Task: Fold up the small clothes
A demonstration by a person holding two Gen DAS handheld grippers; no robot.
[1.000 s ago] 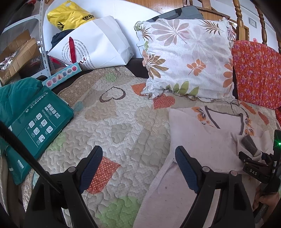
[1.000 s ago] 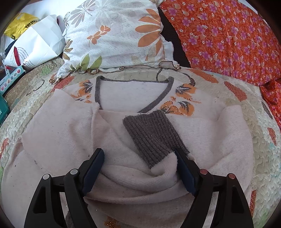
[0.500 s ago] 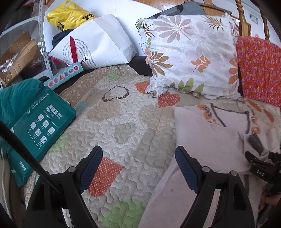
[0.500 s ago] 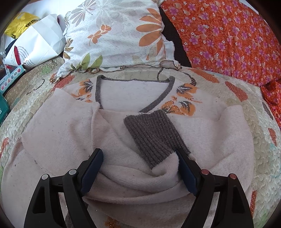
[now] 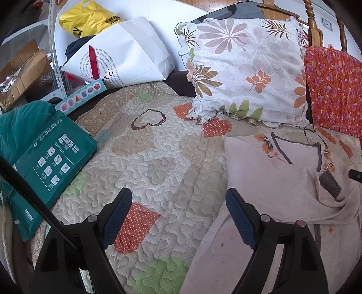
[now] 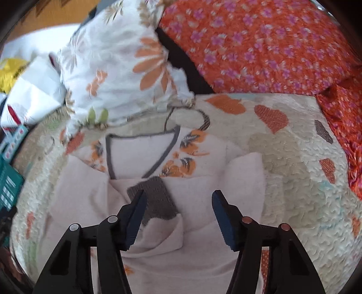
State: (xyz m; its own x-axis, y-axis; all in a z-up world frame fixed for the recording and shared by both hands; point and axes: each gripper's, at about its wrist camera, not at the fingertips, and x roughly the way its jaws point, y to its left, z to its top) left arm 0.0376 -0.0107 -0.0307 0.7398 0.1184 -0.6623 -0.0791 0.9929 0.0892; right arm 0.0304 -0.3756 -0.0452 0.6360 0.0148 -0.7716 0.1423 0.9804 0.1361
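A small cream sweater with a grey V-neck trim and orange flowers lies on the quilt. Its sleeve with a grey ribbed cuff is folded across the chest. My right gripper is open and empty, raised above the sweater's middle, the cuff by its left finger. My left gripper is open and empty above the quilt, its right finger over the sweater's left edge. The cuff shows at the right in the left wrist view.
A floral pillow and an orange flowered cushion lie behind the sweater. Green packages, a white paper bag, a yellow bag and cardboard boxes crowd the quilt's left side.
My right gripper has let go of the folded sleeve and lifted back and to the right, its view blurred. The left wrist view has shifted slightly left, showing more of the sweater.
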